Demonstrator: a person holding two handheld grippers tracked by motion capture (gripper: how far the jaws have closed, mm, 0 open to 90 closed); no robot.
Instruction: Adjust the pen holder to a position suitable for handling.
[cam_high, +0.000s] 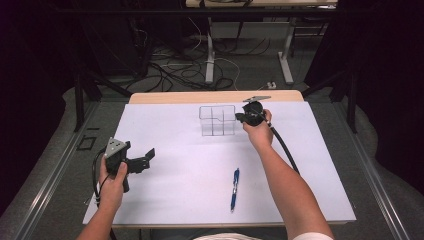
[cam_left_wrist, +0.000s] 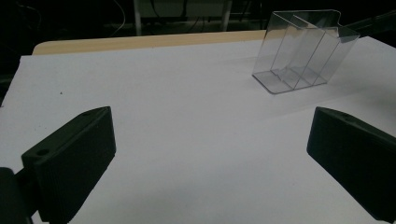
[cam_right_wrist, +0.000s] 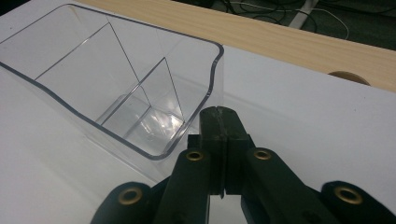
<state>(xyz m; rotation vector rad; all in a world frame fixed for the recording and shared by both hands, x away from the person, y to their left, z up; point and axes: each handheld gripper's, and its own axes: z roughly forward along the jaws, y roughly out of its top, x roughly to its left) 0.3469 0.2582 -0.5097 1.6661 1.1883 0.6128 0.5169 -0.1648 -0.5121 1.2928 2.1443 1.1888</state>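
Note:
A clear plastic organizer (cam_high: 217, 120) with dividers stands at the back middle of the white sheet (cam_high: 175, 200). My right gripper (cam_high: 241, 118) is just to its right, held in a hand. In the right gripper view the jaws are pressed together, and my right gripper (cam_right_wrist: 218, 112) has its tips at the near corner wall of the organizer (cam_right_wrist: 116, 93); I cannot tell whether the thin wall is pinched. My left gripper (cam_high: 145, 160) hovers at the sheet's left side, open and empty. The left gripper view shows my left gripper (cam_left_wrist: 210, 154) wide apart, with the organizer (cam_left_wrist: 303, 51) far ahead.
A blue pen (cam_high: 235, 189) lies on the sheet near the front, right of centre. The wooden table edge (cam_high: 215, 96) runs behind the sheet, with a round hole (cam_right_wrist: 348, 77) in it. Cables and desk legs lie on the floor beyond.

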